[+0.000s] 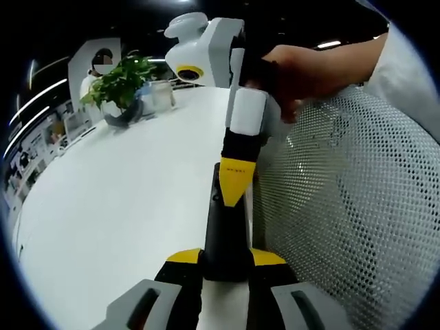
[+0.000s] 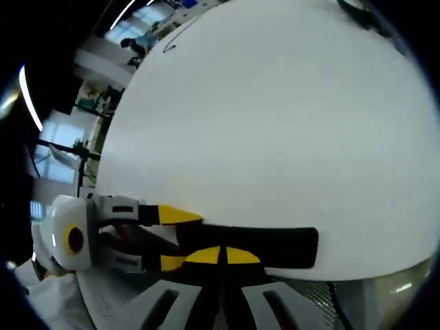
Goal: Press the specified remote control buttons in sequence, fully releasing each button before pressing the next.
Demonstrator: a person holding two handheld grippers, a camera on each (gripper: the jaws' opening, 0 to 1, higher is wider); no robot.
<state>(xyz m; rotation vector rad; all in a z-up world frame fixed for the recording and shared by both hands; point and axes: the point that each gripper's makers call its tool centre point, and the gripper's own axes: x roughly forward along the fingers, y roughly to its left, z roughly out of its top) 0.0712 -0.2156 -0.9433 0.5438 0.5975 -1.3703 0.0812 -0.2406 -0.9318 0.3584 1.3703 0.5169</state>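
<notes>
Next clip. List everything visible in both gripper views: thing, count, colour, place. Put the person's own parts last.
remote control: one, black, lying on the table near its edge.
table: one, white, under the remote.
mesh chair back: one, white, beside the table edge.
potted plant: one, green, far end of the table.
clear container: one, beside the plant.
left gripper: one, yellow-tipped, jaws shut on the remote's near end.
right gripper: one, yellow tips closed together, tip down on the remote's top face.
hand: one, holding the right gripper's handle.
</notes>
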